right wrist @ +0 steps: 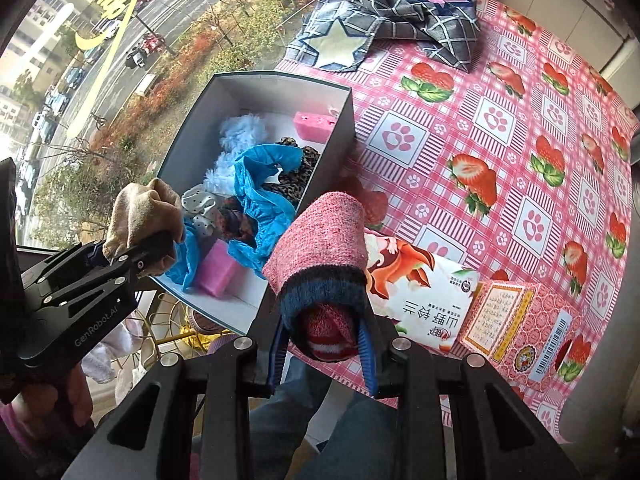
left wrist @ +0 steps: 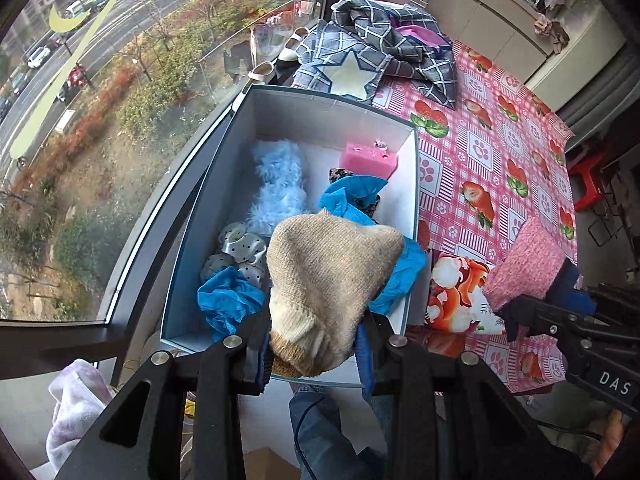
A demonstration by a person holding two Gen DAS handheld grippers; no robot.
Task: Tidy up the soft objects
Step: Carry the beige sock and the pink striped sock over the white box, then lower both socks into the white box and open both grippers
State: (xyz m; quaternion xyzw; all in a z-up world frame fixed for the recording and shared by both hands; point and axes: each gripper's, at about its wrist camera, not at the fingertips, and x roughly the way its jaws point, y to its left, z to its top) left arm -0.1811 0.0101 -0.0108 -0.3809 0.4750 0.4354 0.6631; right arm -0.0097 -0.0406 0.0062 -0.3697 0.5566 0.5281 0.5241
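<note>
My left gripper (left wrist: 316, 344) is shut on a beige knit sock (left wrist: 328, 280) and holds it over the near end of an open white box (left wrist: 412, 184). The right wrist view shows that gripper (right wrist: 138, 256) and the sock (right wrist: 144, 212) at the box's (right wrist: 344, 120) near left corner. My right gripper (right wrist: 322, 344) is shut on a rolled pink sock with a blue cuff (right wrist: 320, 248), just right of the box; it also shows in the left wrist view (left wrist: 524, 264). The box holds blue crumpled cloth (right wrist: 260, 184), a light blue fluffy piece (left wrist: 280, 184), a polka-dot scrunchie (left wrist: 236, 248) and pink sponges (left wrist: 370, 160).
The table has a pink strawberry cloth (right wrist: 500, 128). A grey checked garment with a star patch (right wrist: 384, 12) lies at the far end. A snack bag (right wrist: 416, 292) and a pink carton (right wrist: 520, 320) lie near my right gripper. A window (left wrist: 100, 120) runs along the left.
</note>
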